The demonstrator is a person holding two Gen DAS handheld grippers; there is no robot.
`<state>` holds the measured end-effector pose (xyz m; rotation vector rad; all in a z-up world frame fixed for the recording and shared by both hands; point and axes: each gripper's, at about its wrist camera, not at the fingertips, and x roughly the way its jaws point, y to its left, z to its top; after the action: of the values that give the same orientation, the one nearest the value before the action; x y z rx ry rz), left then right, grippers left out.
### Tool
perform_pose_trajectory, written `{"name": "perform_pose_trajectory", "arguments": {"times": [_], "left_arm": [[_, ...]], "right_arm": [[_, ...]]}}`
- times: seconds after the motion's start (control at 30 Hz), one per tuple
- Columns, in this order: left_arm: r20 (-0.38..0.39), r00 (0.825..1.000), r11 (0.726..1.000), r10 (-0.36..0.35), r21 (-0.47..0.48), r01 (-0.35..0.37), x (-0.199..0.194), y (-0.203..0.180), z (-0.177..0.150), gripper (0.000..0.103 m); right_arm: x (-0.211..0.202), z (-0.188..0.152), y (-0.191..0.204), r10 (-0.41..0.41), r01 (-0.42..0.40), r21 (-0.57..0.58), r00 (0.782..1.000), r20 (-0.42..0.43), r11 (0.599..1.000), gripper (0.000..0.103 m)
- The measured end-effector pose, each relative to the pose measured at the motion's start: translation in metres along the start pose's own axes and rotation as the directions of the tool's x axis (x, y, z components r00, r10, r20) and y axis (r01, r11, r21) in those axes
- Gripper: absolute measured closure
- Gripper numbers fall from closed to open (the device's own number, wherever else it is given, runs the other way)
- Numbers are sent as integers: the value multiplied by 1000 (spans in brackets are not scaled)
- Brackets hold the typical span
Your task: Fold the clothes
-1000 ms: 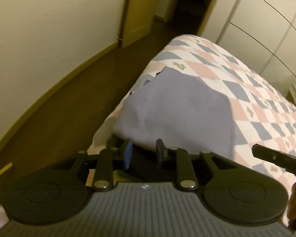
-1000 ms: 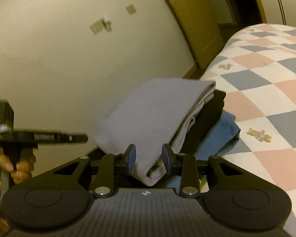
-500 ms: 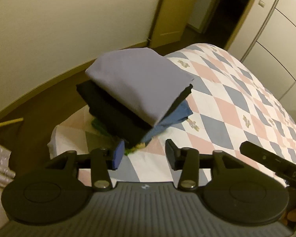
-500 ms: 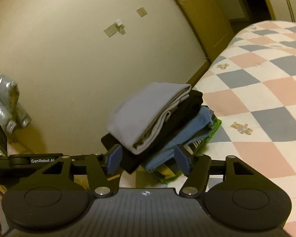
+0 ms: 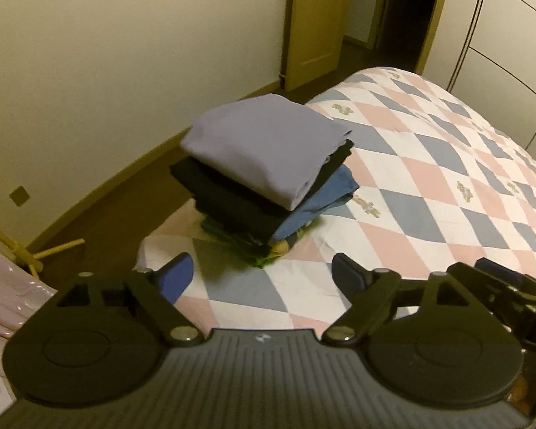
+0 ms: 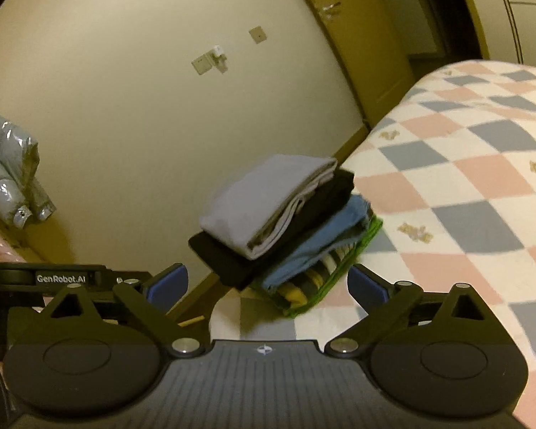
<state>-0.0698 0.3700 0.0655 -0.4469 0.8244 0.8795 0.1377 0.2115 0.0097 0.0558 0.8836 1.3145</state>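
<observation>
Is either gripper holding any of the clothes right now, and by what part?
Nothing held. Left gripper and right gripper are opening, empty, short of the folded stack.

Both the left gripper (image 5: 261,271) and the right gripper (image 6: 268,282) have let go of the folded grey garment (image 5: 264,146) (now topping the stack of folded clothes (image 6: 286,232)), drawn back from it, and their jaws are opening, nothing between them.
</observation>
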Motion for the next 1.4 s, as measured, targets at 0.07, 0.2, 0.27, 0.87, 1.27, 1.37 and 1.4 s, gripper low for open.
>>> {"name": "perform_pose_trajectory", "arguments": {"times": [0.07, 0.2, 0.27, 0.87, 1.27, 1.37, 1.4], "left_arm": [[-14, 1000, 1000, 11, 2, -11, -5, -1, -6, 20], [20, 999, 999, 36, 8, -36, -24, -6, -13, 14], [41, 998, 999, 45, -8, -45, -32, -9, -15, 12], [38, 987, 971, 157, -190, -147, -74, -136, -75, 5], [10, 957, 923, 289, -266, -276, -90, -195, -118, 1], [14, 938, 898, 345, -296, -326, -99, -198, -124, 1], [12, 933, 889, 359, -309, -338, -103, -199, -125, 1]], "right_arm": [[-3, -7, 4, -4, 5, -6, 1000, 4, 1000, 4], [-11, -17, 13, -5, 5, 6, 1000, 3, 1000, 3], [-15, -15, 18, 16, -16, -19, 1000, 4, 1000, 2], [-69, 13, -46, 121, -132, -202, 990, -70, 970, 2], [-107, 20, -105, 86, -118, -270, 988, -128, 956, 0], [-108, 21, -105, 89, -129, -299, 986, -143, 945, 0], [-108, 21, -105, 94, -135, -309, 985, -145, 941, 0]]}}
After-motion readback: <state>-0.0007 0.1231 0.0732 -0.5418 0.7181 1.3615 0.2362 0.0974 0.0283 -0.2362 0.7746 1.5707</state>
